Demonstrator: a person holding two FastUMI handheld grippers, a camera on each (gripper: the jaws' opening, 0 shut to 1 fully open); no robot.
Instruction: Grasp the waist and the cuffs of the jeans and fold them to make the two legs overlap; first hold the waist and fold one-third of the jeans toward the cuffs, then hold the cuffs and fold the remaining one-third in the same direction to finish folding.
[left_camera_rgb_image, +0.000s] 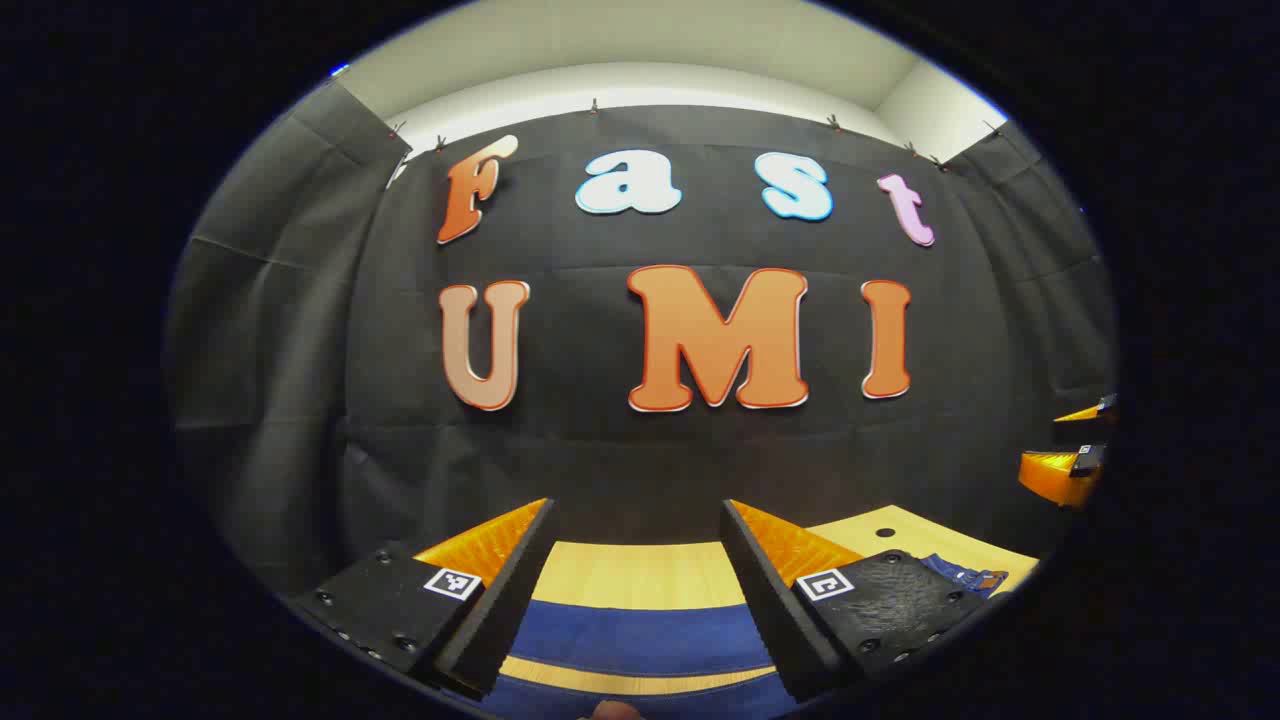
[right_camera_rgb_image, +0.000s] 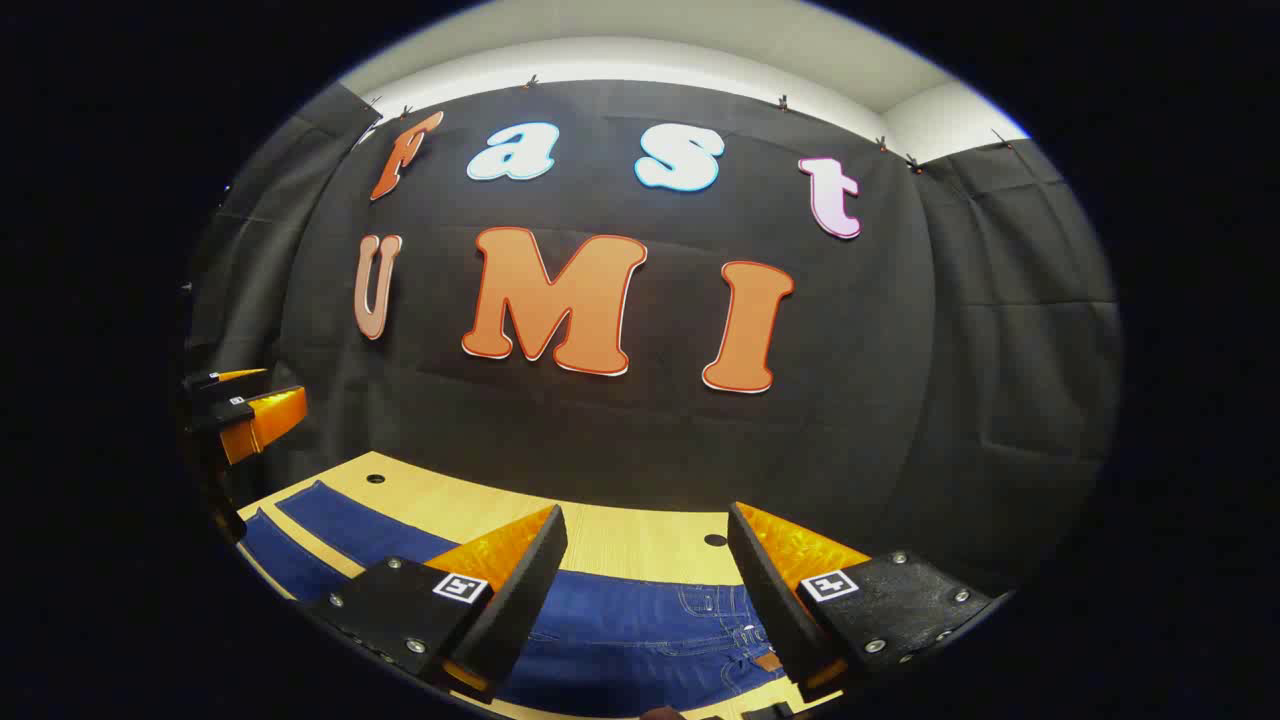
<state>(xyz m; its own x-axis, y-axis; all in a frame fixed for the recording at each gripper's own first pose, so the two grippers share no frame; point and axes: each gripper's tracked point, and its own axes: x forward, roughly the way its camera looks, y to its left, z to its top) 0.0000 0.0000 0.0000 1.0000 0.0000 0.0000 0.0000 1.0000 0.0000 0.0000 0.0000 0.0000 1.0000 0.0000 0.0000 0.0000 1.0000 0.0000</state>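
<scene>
Both gripper views show each claw gaping wide above jeans.

I'm working in a recording booth — black cloth wall clipped up under a white ceiling — at a pale wooden table.

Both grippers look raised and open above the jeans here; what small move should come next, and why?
Probably lower both together: the right gripper toward the waist, the left gripper toward the cuff end. The jeans lie flat and unfolded on the table, legs apart, and both jaws stand open, holding nothing.
</scene>
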